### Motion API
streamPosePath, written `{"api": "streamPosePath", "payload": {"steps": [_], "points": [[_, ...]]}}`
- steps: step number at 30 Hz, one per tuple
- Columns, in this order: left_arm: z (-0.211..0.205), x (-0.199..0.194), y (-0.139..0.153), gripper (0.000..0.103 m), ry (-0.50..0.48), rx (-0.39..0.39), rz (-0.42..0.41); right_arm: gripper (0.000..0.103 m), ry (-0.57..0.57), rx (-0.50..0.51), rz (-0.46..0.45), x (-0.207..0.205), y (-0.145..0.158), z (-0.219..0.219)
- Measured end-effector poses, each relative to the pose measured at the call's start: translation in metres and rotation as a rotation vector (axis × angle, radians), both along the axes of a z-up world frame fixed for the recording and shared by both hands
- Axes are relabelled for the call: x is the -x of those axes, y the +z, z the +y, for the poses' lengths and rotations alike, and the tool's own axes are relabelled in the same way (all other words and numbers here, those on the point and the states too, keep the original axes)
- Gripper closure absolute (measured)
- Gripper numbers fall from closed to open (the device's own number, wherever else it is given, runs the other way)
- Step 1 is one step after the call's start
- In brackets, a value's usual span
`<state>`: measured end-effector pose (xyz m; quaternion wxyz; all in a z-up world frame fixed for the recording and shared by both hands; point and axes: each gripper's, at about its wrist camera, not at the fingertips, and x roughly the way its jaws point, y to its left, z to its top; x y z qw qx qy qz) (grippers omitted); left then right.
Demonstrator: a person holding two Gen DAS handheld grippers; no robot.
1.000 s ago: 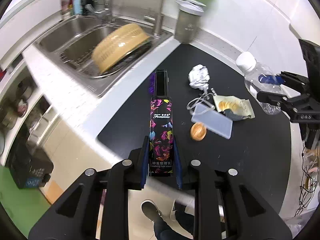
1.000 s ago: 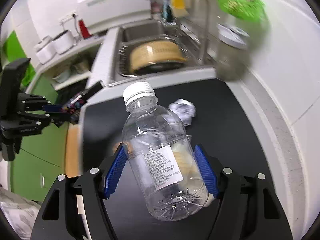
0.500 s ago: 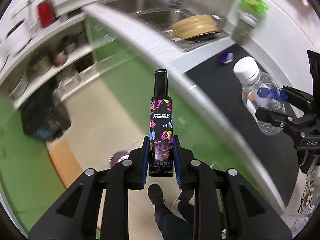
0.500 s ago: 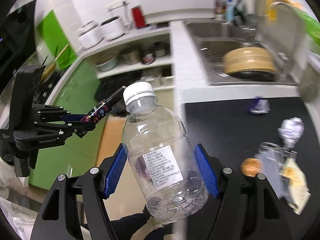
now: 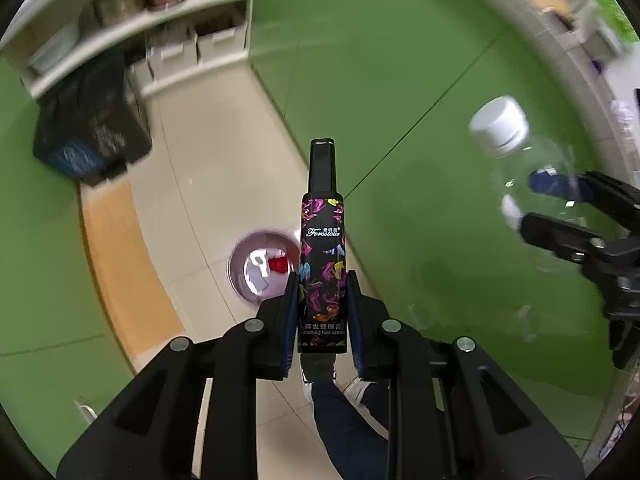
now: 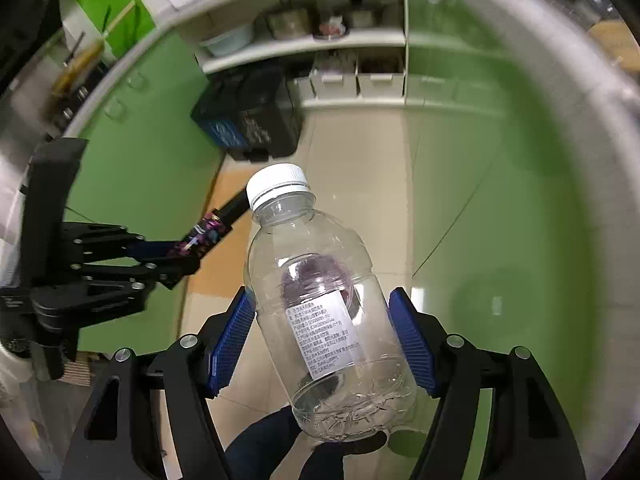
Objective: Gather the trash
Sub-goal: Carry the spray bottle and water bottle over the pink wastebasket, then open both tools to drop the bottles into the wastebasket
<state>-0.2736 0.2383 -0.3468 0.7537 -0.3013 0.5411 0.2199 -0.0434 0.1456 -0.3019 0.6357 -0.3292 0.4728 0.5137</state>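
My left gripper (image 5: 322,280) is shut on a slim black hair-cream tube (image 5: 322,248) with a colourful print, held upright and pointing down at the floor. Just left of the tube and below it stands a small purple trash bin (image 5: 250,264) with white and red scraps inside. My right gripper (image 6: 322,340) is shut on a clear plastic bottle (image 6: 324,320) with a white cap; the purple bin shows faintly through it. The bottle (image 5: 520,176) and the right gripper also appear at the right of the left wrist view. The left gripper with the tube (image 6: 208,232) shows at the left of the right wrist view.
Green cabinet fronts (image 5: 420,80) curve along the right. A black box (image 5: 92,136) sits on the tiled floor under open shelves (image 6: 304,44) with pots and containers. An orange floor strip (image 5: 124,272) runs at the left. A person's dark trouser leg and shoe (image 5: 344,396) are below the grippers.
Both grippers swung away from the black countertop and sank toward the floor, each keeping its item. The sink and counter left the view; the purple bin now lies under them.
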Motion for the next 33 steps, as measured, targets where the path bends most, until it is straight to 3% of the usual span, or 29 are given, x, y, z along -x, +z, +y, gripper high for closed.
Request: {"api": "streamPosePath", "payload": {"steps": [4, 7, 13, 14, 15, 17, 20, 33], "points": [[0.012, 0.007, -0.088, 0.081, 0.03, 0.056, 0.032, 0.036, -0.008, 0.041, 0.007, -0.003, -0.061, 0.006], [0.017, 0.012, -0.134, 0.081, 0.043, 0.079, 0.039, 0.036, -0.023, 0.067, 0.015, -0.012, -0.096, 0.001], [0.024, 0.011, -0.185, 0.08, 0.056, 0.094, 0.046, 0.036, -0.047, 0.099, 0.024, -0.018, -0.143, 0.0], [0.025, 0.01, -0.189, 0.071, 0.058, 0.091, 0.046, 0.036, -0.05, 0.102, 0.025, -0.02, -0.148, 0.0], [0.027, 0.01, -0.192, 0.041, 0.06, 0.087, 0.047, 0.036, -0.052, 0.105, 0.027, -0.021, -0.151, 0.0], [0.033, 0.012, -0.195, 0.011, 0.084, 0.07, 0.03, 0.036, -0.054, 0.109, 0.027, -0.021, -0.154, -0.001], [0.038, 0.014, -0.197, 0.003, 0.11, 0.077, 0.033, 0.036, -0.049, 0.115, 0.031, -0.021, -0.16, 0.002], [0.07, 0.064, -0.154, 0.003, 0.244, 0.03, -0.001, 0.036, 0.055, 0.132, 0.061, 0.001, -0.183, 0.036]]}}
